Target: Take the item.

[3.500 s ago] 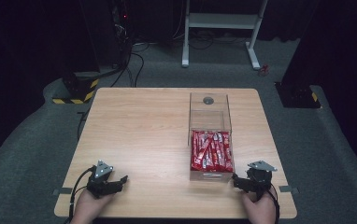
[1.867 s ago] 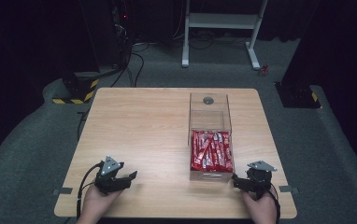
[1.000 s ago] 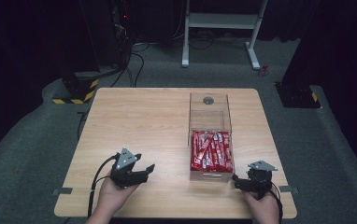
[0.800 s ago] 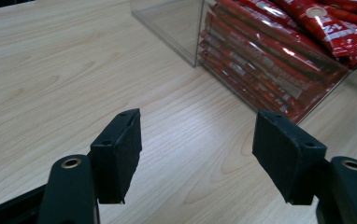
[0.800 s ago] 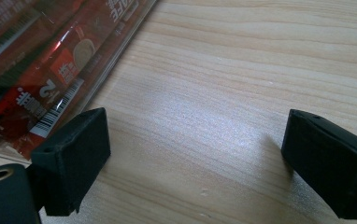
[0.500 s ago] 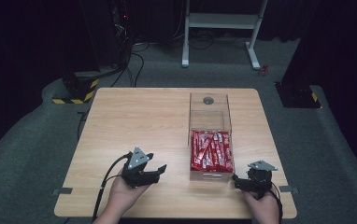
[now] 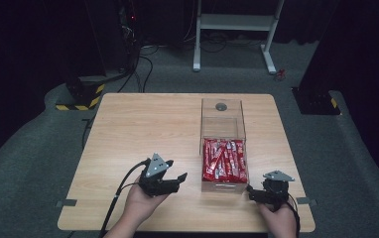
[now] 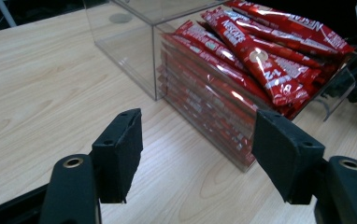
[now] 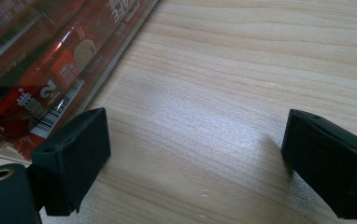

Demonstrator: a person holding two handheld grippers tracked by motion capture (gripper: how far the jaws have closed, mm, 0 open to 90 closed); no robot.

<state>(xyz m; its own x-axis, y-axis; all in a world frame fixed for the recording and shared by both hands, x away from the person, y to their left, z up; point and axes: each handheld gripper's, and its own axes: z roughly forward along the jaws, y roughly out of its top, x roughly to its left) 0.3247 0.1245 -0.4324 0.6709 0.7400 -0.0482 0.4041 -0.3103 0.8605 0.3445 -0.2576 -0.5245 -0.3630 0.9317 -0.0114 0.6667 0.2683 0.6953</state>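
A clear plastic box point(image 7: 223, 144) stands on the wooden table point(image 7: 143, 134), right of centre. Its near half is packed with red sachets point(image 7: 224, 159), and its far half holds no sachets. In the left gripper view the red sachets point(image 8: 251, 60) are piled above the rim of the clear box point(image 8: 134, 42). My left gripper point(image 7: 176, 179) is open, lifted over the table just left of the box's near end, with nothing between its jaws. My right gripper point(image 7: 252, 192) rests open at the box's near right corner, beside a red sachet point(image 9: 50, 88) behind the clear wall.
Beyond the table are a white metal stand point(image 7: 237, 29), black cables point(image 7: 143, 64) on the grey floor and a yellow-black striped base point(image 7: 78, 94). A round grey spot point(image 7: 221, 106) shows at the box's far end. Bare wood spreads across the table's left and far parts.
My left gripper has travelled from the table's near left corner rightward, rising and closing in on the box. The right gripper has stayed where it was.
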